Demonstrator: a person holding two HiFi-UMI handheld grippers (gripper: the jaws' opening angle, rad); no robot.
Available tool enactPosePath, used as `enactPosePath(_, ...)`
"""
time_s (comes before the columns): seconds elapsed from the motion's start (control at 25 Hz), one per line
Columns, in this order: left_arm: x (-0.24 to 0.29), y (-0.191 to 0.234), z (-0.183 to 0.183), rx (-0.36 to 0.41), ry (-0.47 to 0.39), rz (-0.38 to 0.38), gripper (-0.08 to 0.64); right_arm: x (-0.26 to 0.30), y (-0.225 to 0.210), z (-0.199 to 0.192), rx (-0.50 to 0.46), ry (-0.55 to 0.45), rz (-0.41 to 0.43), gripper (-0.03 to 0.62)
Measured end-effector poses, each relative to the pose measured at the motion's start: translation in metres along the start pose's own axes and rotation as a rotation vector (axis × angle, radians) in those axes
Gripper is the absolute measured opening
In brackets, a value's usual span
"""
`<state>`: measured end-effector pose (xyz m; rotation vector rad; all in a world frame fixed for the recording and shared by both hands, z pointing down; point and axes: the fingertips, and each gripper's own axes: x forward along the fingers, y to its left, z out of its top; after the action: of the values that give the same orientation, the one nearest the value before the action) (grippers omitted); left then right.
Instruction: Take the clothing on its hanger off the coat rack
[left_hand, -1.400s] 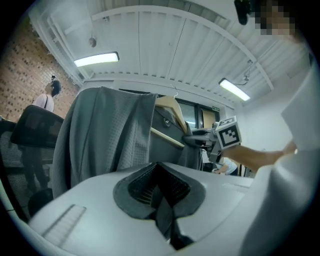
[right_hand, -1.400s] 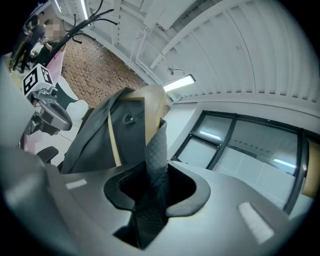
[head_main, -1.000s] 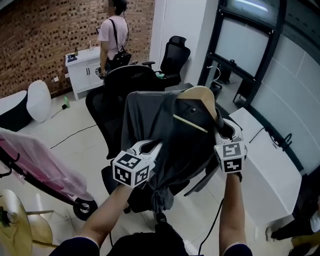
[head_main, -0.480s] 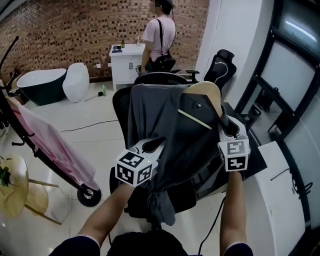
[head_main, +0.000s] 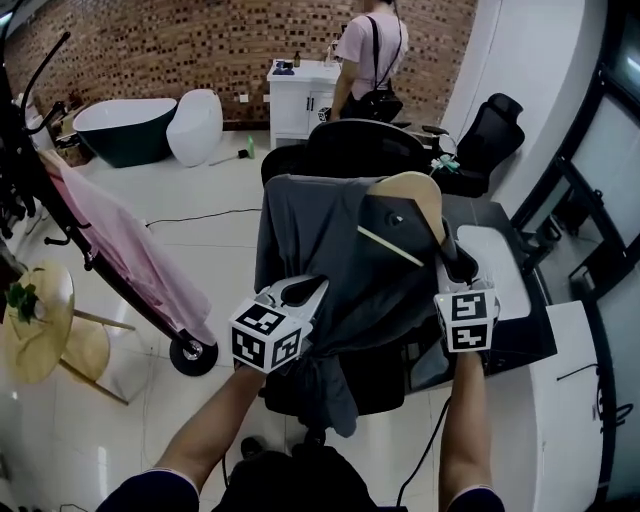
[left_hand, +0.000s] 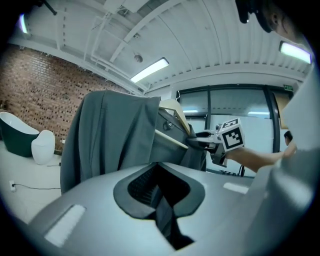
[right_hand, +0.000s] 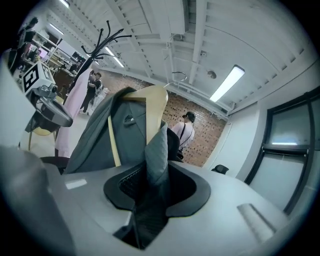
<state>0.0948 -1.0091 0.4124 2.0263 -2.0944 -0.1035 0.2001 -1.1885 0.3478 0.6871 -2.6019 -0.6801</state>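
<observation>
**Grey garment on its hanger, held clear of the rack by both grippers**

The garment (head_main: 320, 250) is a smooth, matte dark-grey cloth. It drapes in soft vertical folds over a pale wooden hanger (head_main: 410, 195) with a broad, rounded shoulder. A thin, light crossbar (head_main: 390, 247) runs slantwise across the cloth. In the right gripper view a thin metal hook (right_hand: 176, 76) curls up from the top of the hanger, free of any peg.

The black coat rack (right_hand: 97, 42), with its thin curved branches, stands well apart at the left of the head view. A pink garment (head_main: 130, 260) hangs along it. The grey garment hangs in the air between the two grippers, above a black office chair (head_main: 365, 150).

The left gripper (head_main: 300, 292) has its jaws nearly together. They pinch a narrow gathered fold of the grey cloth at the garment's lower left side, and the bunched fabric hangs below the jaws.

The right gripper (head_main: 455, 265) has its jaws partway closed on a thicker fold of the same cloth. This fold has a fine woven texture and stands up between the pads, just below the hanger's shoulder end.

Behind lie a glossy pale tiled floor, a red brick wall, a dark oval bathtub (head_main: 120, 125) and a white cabinet (head_main: 300, 95). A person (head_main: 370, 50) stands at the cabinet.
</observation>
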Motion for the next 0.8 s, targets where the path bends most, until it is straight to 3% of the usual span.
enactPosePath(0.24,-0.020,0.016,-0.037,-0.049,0.051,0.052,0.012,0.007,0.057,-0.020,-0.080,0.036,0.092,0.101)
enactPosePath(0.8,-0.044,0.021,-0.123,-0.173,0.141,0.114,0.012,0.026,0.141,-0.098,-0.046,0.152,0.265,0.100)
